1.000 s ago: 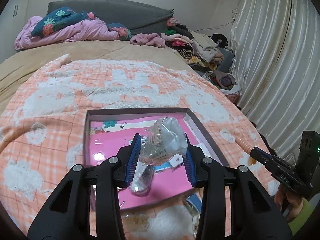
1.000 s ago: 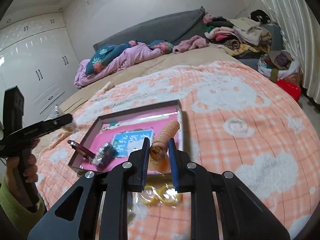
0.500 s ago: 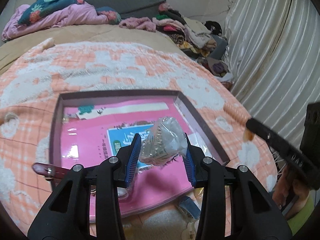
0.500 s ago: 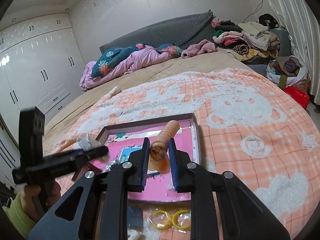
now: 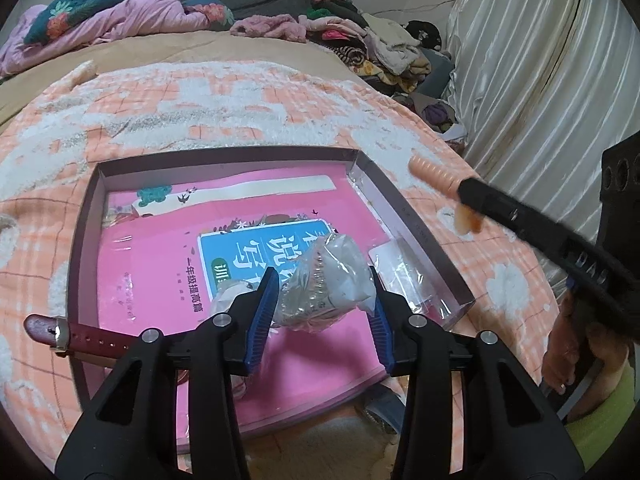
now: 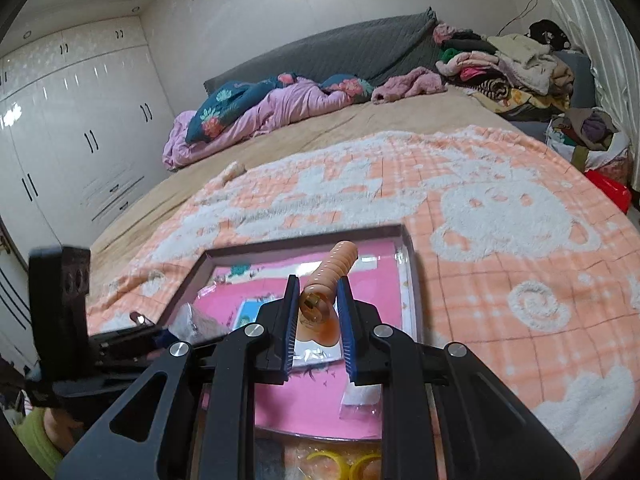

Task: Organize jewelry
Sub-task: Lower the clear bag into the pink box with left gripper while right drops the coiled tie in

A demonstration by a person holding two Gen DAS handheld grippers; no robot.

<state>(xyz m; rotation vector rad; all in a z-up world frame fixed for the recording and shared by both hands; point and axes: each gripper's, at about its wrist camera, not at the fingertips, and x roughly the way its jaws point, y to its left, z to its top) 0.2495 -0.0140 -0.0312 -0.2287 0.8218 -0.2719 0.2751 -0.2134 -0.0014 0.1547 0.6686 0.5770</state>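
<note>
Now, left gripper clamped on a crumpled clear bag with a beaded piece inside, blue pads pressing both sides, held above the tray. Right gripper closed tight on a peach ribbed bracelet, an amber piece hanging at its near end; seen from the left wrist at 2 o'clock, out past the tray's right wall. Tray flat on the orange checked blanket, lined with a pink book bearing a blue label. Maroon watch strap across the tray's left wall at 9 o'clock, buckle end outside. Small clear packet against the right wall at 3 o'clock. In the right wrist view, 2 yellow rings in plastic at 6 o'clock, just outside the near wall. Piled clothes at 1 o'clock, white curtain at 2 o'clock, white wardrobe at 10 o'clock from the right wrist. Hand and green sleeve at 4 o'clock.
</note>
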